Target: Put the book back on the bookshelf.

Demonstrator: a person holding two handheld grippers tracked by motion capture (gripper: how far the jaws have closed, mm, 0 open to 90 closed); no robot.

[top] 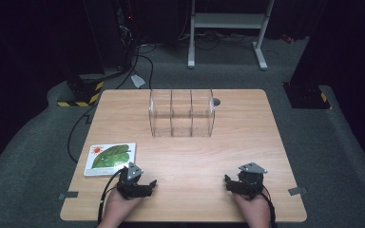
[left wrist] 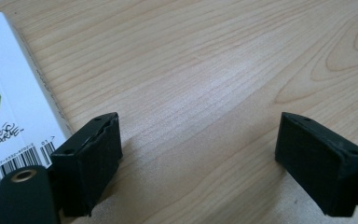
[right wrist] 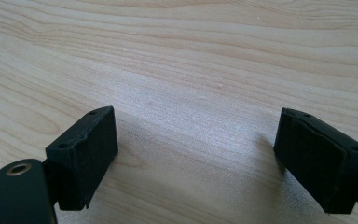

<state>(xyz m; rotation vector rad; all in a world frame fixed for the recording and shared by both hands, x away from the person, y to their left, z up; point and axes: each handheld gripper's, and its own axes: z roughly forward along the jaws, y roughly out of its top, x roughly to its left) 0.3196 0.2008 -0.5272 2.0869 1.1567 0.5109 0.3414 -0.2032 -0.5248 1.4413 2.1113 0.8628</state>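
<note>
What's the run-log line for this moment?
left gripper: open, empty, beside book | right gripper: open, empty | organizer: empty

Bare table [top: 247, 156] ahead of my tongs, clear divided box [top: 182, 114] blocking the far edge's middle, book [top: 110, 158] near my left edge

Overhead light is falling evenly on the wooden table [top: 180, 156] while the room beyond is sinking into near-black. The high view is looking soft and grainy. In both gripper views the wood grain is staying sharp, pale glare is spreading mid-frame, and soft shadows are pooling beside the slightly blurred near jaws
</note>
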